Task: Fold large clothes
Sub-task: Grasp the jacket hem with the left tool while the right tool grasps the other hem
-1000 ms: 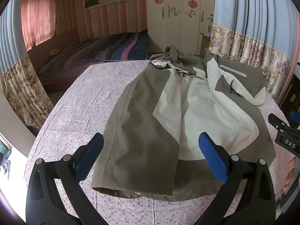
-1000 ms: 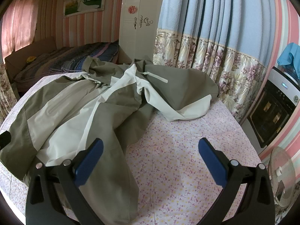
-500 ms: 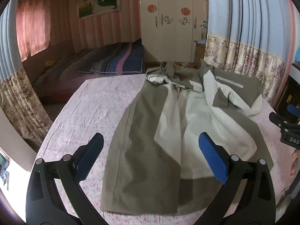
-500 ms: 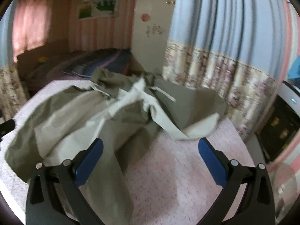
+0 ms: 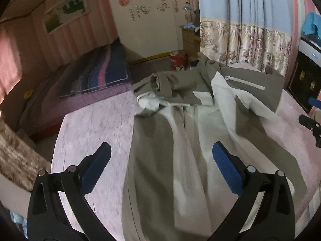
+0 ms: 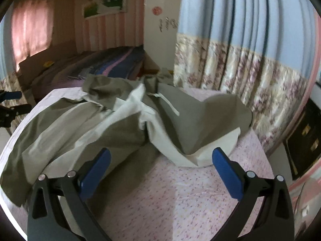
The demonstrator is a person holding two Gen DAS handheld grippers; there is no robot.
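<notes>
The left gripper has swung since a second ago, so the jacket now runs straight ahead between its spread, empty fingers, lying flat on the flowered tablecloth. From the right wrist, the right gripper has drawn closer to the jacket's rumpled sleeve, fingers spread wide, holding nothing.

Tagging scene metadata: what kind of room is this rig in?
Most likely a home bedroom. A bed with a striped blanket sits behind the table, a white wardrobe stands at the far wall, and floral curtains hang nearby. The jacket lies spread on the table.
</notes>
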